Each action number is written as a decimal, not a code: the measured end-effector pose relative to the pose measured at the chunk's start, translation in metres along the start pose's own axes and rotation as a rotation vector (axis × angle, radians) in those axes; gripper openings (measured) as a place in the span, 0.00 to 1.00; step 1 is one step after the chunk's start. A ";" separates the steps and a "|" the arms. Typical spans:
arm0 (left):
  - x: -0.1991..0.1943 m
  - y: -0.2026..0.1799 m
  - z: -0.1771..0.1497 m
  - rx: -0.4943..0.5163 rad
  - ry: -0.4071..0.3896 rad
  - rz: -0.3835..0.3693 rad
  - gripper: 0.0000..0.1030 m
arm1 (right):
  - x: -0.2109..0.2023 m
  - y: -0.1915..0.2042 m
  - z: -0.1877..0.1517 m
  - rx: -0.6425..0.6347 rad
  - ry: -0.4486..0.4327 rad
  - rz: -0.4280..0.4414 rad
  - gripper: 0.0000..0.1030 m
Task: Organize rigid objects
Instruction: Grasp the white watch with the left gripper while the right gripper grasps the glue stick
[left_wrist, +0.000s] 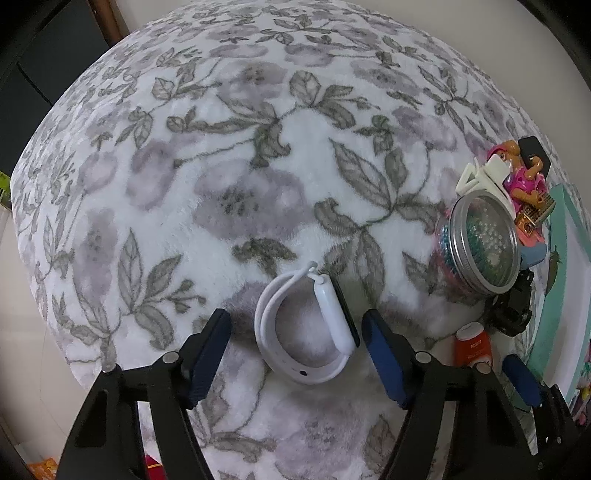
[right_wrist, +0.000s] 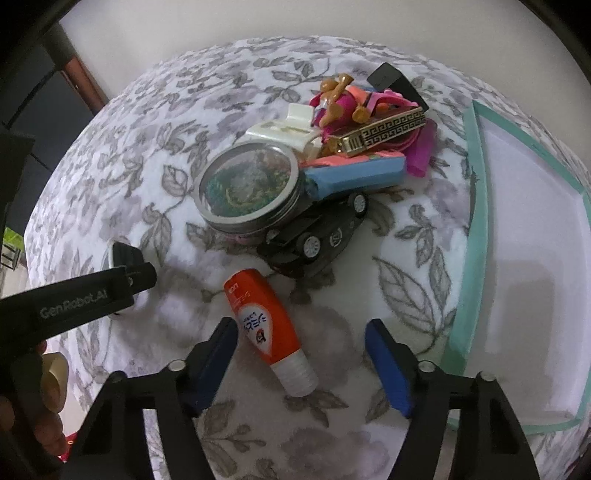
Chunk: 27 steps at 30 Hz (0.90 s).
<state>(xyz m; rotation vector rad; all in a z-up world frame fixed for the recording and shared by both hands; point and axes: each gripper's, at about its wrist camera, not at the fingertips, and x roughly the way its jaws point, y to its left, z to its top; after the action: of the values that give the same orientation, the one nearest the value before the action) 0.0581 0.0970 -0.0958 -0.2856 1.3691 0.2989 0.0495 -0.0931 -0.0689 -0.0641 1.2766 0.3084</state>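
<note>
My left gripper (left_wrist: 295, 354) is open, its blue pads on either side of a white smart band (left_wrist: 306, 332) lying on the floral blanket (left_wrist: 229, 184). My right gripper (right_wrist: 301, 365) is open around an orange glue tube (right_wrist: 264, 328) with a white ribbed cap, not touching it. Beyond it lies a pile: a metal-lidded jar of beads (right_wrist: 249, 192), a black toy car (right_wrist: 314, 240), a blue case (right_wrist: 358, 177), a pink doll figure (right_wrist: 343, 99). The jar (left_wrist: 480, 240) and glue tube (left_wrist: 472, 349) also show in the left wrist view.
A white tray with a teal rim (right_wrist: 476, 229) lies on the right of the blanket. The left gripper's arm (right_wrist: 74, 299) reaches in from the left of the right wrist view. The bed's edges fall away at left and back.
</note>
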 end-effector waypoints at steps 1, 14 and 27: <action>0.002 -0.001 -0.001 0.003 -0.003 0.002 0.72 | 0.001 0.001 0.000 -0.004 0.000 -0.001 0.68; -0.007 -0.023 -0.005 0.039 -0.019 0.011 0.53 | 0.002 0.010 -0.001 -0.053 -0.013 0.037 0.29; -0.012 -0.019 -0.009 0.023 -0.019 -0.013 0.52 | 0.000 0.008 -0.005 -0.023 -0.019 0.062 0.27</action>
<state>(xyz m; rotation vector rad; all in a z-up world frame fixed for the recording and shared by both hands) 0.0544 0.0757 -0.0854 -0.2719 1.3511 0.2744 0.0425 -0.0865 -0.0698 -0.0407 1.2576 0.3766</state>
